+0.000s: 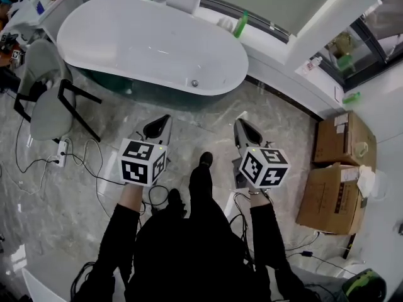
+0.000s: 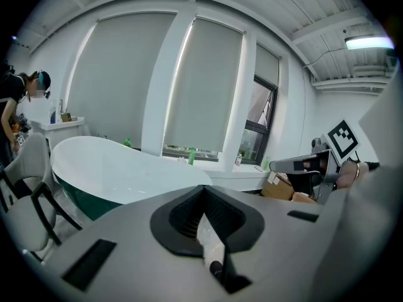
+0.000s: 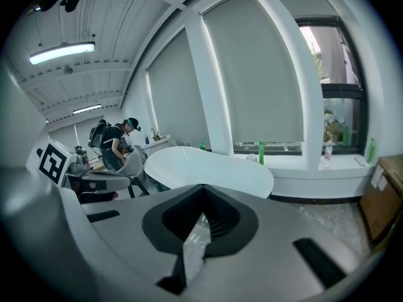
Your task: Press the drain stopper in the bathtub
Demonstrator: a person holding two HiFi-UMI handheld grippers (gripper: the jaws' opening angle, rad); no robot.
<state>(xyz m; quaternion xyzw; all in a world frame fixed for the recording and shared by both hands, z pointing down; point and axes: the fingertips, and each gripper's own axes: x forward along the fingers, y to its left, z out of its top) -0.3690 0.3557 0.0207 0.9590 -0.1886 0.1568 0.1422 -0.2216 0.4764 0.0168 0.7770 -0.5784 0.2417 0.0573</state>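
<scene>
Grey marbled floor (image 1: 283, 131) fills the room, and blind-covered windows (image 2: 208, 87) rise beyond both tools. Straight ahead of them and well apart stands the white bathtub (image 1: 145, 43), its near rim turned toward the jaw tips. Cardboard boxes (image 1: 343, 140) sit out to the right of the right hand-held gripper (image 1: 238, 121), and a grey chair (image 1: 47, 93) stands off to the left of the left hand-held gripper (image 1: 167, 116).

Both tools are held low over the floor, side by side, pointing at the tub. Each one's own view shows the jaws brought together to a point with nothing between them, so both are closed and empty. A green bottle (image 1: 241, 25) rests on the sill past the tub, ahead of the right tool.

Smallest of all is a round metal fitting on the tub's near inner wall, most likely the drain stopper (image 1: 194, 83). It lies ahead of the tools, roughly on a line between them.

By the look of it the task is at the approach stage, with nothing yet touched. The next move calls for stepping up to the rim, then reaching one closed tip in to push squarely on the stopper.

No brand or lettering is legible. The cubes carry only black-and-white square patterns, and the box labels are too small to read.
</scene>
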